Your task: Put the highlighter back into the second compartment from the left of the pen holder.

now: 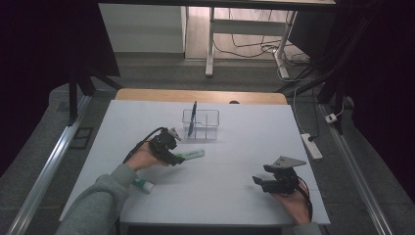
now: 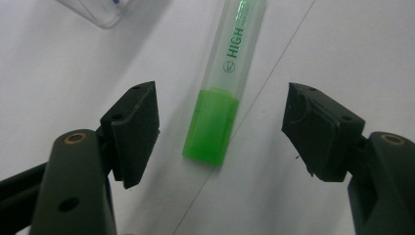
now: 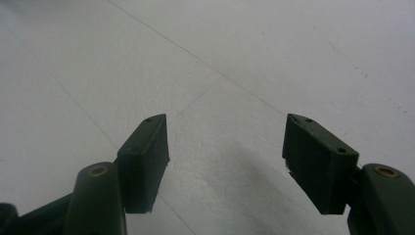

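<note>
On the white table sheet, just left of centre, a green highlighter lies flat with its green end toward the left gripper, whose jaws stand spread to either side of that end without touching it. To grip well, the jaws should probably sink level with the barrel, centred a little farther up from the green end, then close squarely across it so it does not roll. Behind it stands a clear divided organiser with a dark pen upright inside. The right gripper rests near the table's right front, jaws apart on nothing. A white tube-like thing by the left sleeve is half hidden, perhaps a glue stick; the highlighter's far end is cut off in the left gripper view.
</note>
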